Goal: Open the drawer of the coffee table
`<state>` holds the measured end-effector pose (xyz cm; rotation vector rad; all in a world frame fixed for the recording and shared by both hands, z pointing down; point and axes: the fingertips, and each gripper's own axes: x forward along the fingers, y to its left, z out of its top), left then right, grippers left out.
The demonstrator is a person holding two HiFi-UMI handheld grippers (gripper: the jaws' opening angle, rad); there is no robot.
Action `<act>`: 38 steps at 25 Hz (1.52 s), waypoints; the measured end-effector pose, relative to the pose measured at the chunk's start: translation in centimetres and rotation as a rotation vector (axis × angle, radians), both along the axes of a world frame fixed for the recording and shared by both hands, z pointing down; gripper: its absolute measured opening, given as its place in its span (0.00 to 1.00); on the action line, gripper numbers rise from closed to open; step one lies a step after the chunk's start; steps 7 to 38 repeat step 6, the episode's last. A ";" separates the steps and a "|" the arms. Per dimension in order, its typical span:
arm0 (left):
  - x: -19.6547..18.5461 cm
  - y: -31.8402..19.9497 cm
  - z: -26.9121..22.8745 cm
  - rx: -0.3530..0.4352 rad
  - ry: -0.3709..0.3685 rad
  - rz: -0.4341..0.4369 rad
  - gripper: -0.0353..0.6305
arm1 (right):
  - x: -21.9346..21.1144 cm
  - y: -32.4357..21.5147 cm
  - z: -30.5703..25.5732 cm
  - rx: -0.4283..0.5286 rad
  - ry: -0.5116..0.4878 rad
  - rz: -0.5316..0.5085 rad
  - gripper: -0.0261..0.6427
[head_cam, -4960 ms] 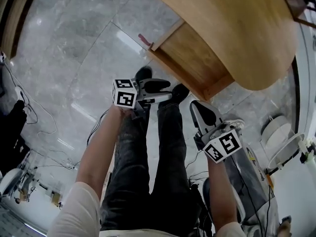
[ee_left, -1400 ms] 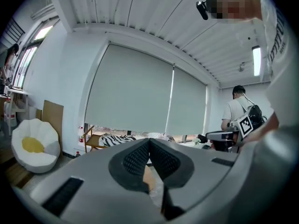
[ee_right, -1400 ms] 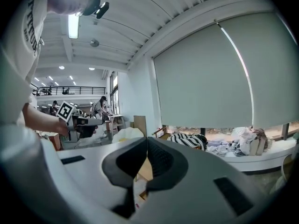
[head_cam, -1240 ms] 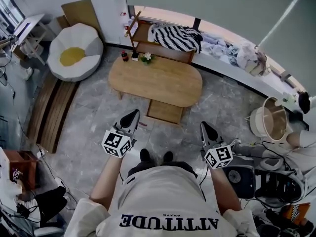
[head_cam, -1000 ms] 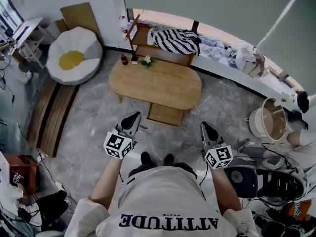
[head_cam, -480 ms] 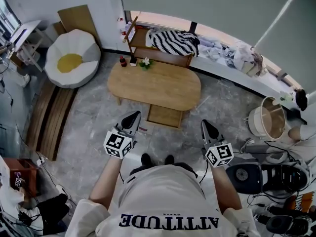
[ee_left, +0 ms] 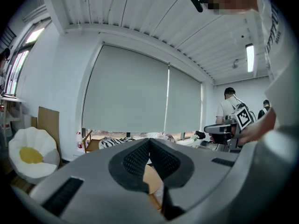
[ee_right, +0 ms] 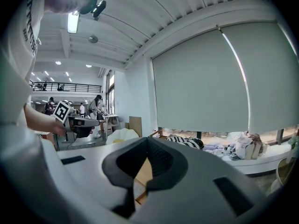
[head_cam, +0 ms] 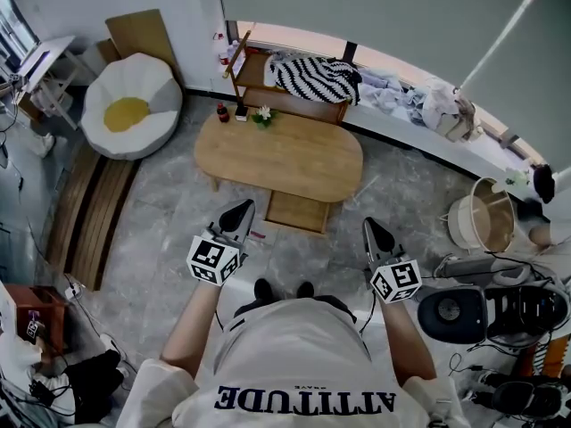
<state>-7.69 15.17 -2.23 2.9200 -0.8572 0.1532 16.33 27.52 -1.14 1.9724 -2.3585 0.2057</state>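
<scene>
The oval wooden coffee table (head_cam: 278, 154) stands on the grey floor ahead of me. Its wooden drawer (head_cam: 297, 210) sticks out from under the near edge. My left gripper (head_cam: 239, 210) hangs in the air short of the drawer's left corner, shut and empty. My right gripper (head_cam: 370, 230) is level with it on the right, apart from the table, also shut and empty. In the left gripper view the left gripper (ee_left: 149, 141) has its pads meeting, with the tabletop (ee_left: 152, 178) seen below them. The right gripper (ee_right: 147, 140) shows the same in the right gripper view.
A white and yellow beanbag (head_cam: 132, 105) sits far left. A low shelf with striped cloth (head_cam: 308, 71) stands behind the table. Small bottles and a plant (head_cam: 243, 111) are on the table's far edge. A round basket (head_cam: 482, 221) and cables lie at right.
Five seconds ago the view was close above the pulled-out drawer; now it is high and set back from the table. Over the last second both grippers kept their places.
</scene>
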 end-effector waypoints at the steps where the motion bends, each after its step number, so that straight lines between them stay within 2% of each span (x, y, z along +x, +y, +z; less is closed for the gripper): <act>1: -0.1 0.1 0.1 0.002 0.001 0.000 0.08 | -0.2 0.1 0.1 0.002 0.000 -0.001 0.06; 38: -0.4 0.8 1.0 0.003 0.003 -0.002 0.08 | -0.5 0.7 0.8 0.004 0.002 -0.004 0.06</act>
